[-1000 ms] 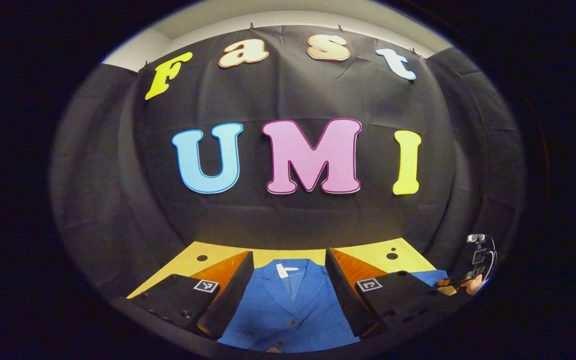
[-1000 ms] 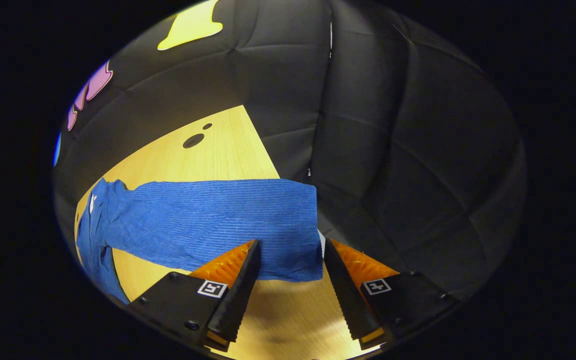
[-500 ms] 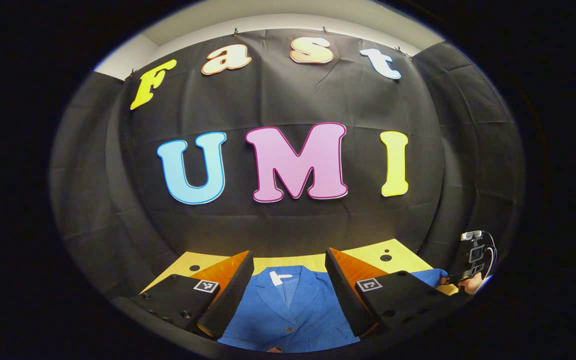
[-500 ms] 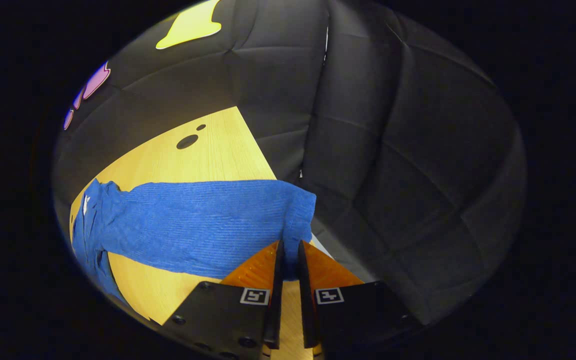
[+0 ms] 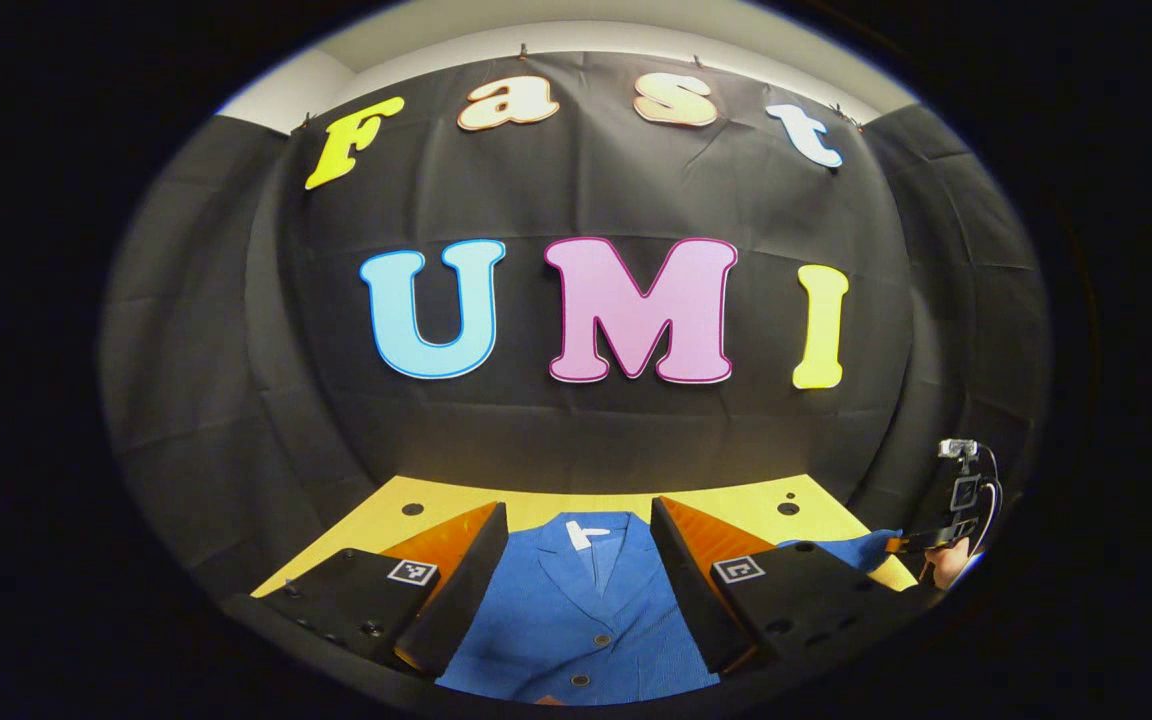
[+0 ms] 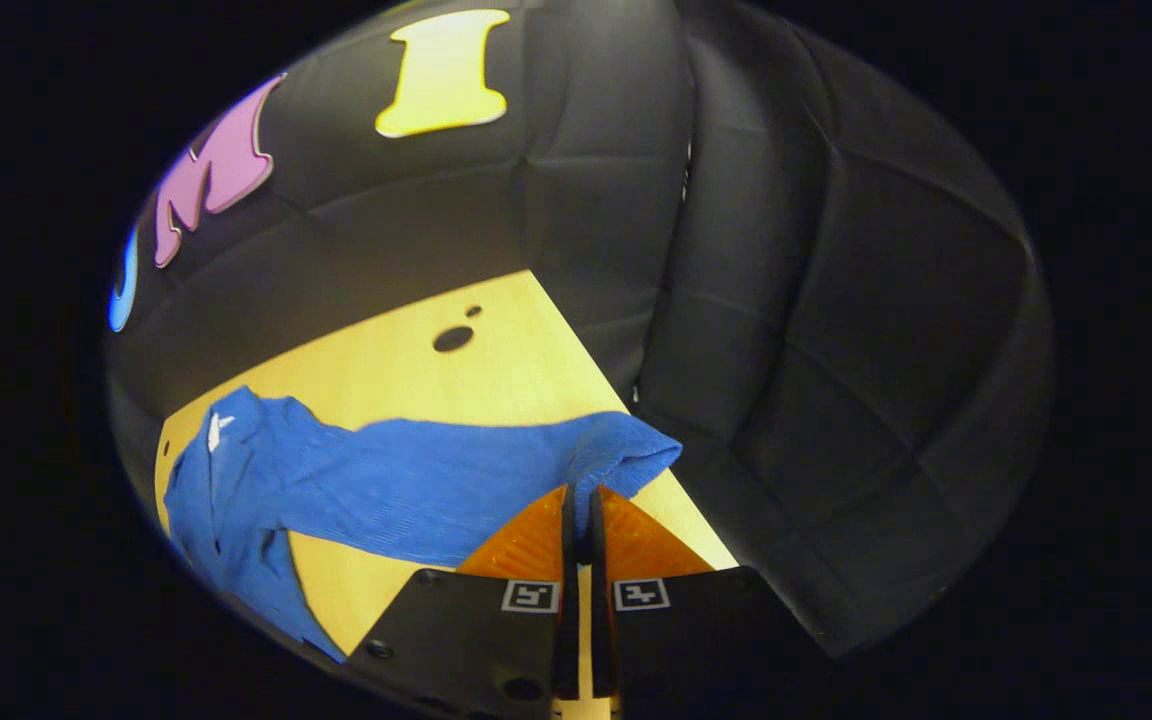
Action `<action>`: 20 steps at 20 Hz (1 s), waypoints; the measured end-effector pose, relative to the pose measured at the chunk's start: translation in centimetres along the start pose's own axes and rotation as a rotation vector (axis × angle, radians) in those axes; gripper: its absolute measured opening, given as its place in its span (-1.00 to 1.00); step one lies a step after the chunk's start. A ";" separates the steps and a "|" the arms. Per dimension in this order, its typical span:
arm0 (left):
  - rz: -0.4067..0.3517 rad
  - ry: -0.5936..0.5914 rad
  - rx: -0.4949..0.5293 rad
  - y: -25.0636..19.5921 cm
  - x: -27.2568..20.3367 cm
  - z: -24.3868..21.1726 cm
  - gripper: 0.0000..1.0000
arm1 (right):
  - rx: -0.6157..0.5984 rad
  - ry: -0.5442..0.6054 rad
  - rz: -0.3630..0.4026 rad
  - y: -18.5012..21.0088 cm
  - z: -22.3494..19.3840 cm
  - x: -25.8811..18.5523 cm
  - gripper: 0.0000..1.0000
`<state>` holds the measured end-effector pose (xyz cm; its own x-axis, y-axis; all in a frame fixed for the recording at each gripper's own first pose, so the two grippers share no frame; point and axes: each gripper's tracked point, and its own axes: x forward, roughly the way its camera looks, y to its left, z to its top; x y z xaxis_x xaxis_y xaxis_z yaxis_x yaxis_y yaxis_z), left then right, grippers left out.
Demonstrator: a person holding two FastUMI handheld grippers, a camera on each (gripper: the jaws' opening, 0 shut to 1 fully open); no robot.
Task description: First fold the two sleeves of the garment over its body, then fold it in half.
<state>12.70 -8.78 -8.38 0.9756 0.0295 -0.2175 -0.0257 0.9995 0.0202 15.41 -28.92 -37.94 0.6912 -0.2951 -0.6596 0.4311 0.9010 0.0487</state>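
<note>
My right gripper is pinched closed on the cuff of the sleeve, lifting it off the table. In the right gripper view the sleeve's long axis runs from the cuff at lower centre toward the jacket at lower left, so I expect the fold to travel that way. My left gripper hangs wide open, holding nothing, over the jacket's collar.

No readable text, coded square markers on hand-held gripper

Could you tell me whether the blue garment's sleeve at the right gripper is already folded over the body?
Not yet. The blue ribbed sleeve stretches sideways from the body, its cuff pinched and raised off the wooden table by the right gripper.
</note>
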 end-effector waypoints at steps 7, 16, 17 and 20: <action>0.010 -0.042 -0.040 7.0 -2.7 0.1 0.65 | -0.132 -0.207 0.131 12.2 6.3 -12.9 -0.89; 0.153 -0.048 -0.117 19.3 -6.6 -2.5 0.65 | -0.379 -0.343 0.380 35.9 9.2 -20.4 -0.90; 0.167 -0.047 -0.128 20.5 -6.9 -2.7 0.64 | -0.396 -0.300 0.422 39.6 7.7 -19.9 -0.90; 0.220 -0.042 -0.131 23.7 -7.7 -4.0 0.64 | -0.418 -0.183 0.509 48.2 2.3 -16.0 -0.90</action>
<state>3.71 14.78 -10.08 0.9516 0.2483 -0.1811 -0.2634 0.9625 -0.0648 26.46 18.46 -23.28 0.8514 0.1824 -0.4918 -0.2088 0.9779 0.0013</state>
